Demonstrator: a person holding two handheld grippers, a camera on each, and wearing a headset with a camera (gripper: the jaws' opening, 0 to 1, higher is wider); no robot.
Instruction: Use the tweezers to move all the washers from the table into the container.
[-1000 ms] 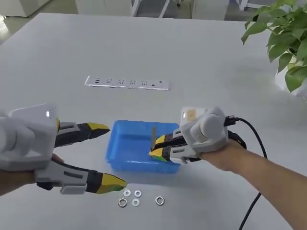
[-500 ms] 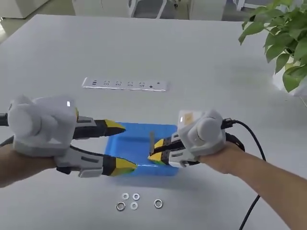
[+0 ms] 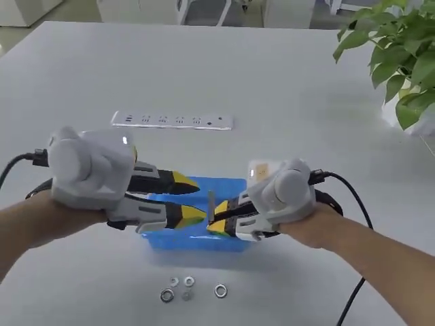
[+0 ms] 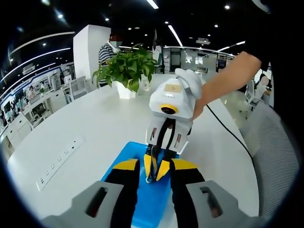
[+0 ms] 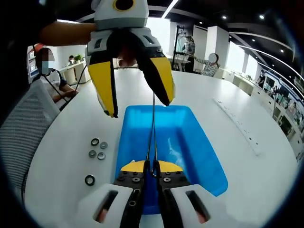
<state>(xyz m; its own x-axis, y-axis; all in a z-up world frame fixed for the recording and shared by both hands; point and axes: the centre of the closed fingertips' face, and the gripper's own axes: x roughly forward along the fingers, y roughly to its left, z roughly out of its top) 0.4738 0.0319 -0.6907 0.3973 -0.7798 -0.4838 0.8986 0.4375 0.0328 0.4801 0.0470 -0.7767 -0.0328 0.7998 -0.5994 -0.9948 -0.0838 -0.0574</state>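
Several metal washers (image 3: pixel 178 288) lie loose on the white table, just in front of the blue container (image 3: pixel 170 239). In the right gripper view the washers (image 5: pixel 96 149) sit left of the container (image 5: pixel 194 156). My right gripper (image 3: pixel 217 223) is shut on thin tweezers (image 3: pixel 211 201) and hovers over the container's right part. The tweezers (image 5: pixel 152 128) run forward from my right gripper (image 5: pixel 152 167). My left gripper (image 3: pixel 192 197) is open, its yellow-tipped jaws standing on either side of the tweezers' far end. In the left gripper view, my left gripper (image 4: pixel 156 166) faces the right gripper (image 4: pixel 156 167) head-on.
A white power strip (image 3: pixel 171 121) lies on the table beyond the container. A green plant (image 3: pixel 397 64) stands at the far right edge. A black cable (image 3: pixel 353 210) trails from the right gripper. People and desks fill the room behind.
My left gripper has swung right and up from beside the washers to over the container, and its open jaws now flank the tweezers. The right gripper has hardly moved.
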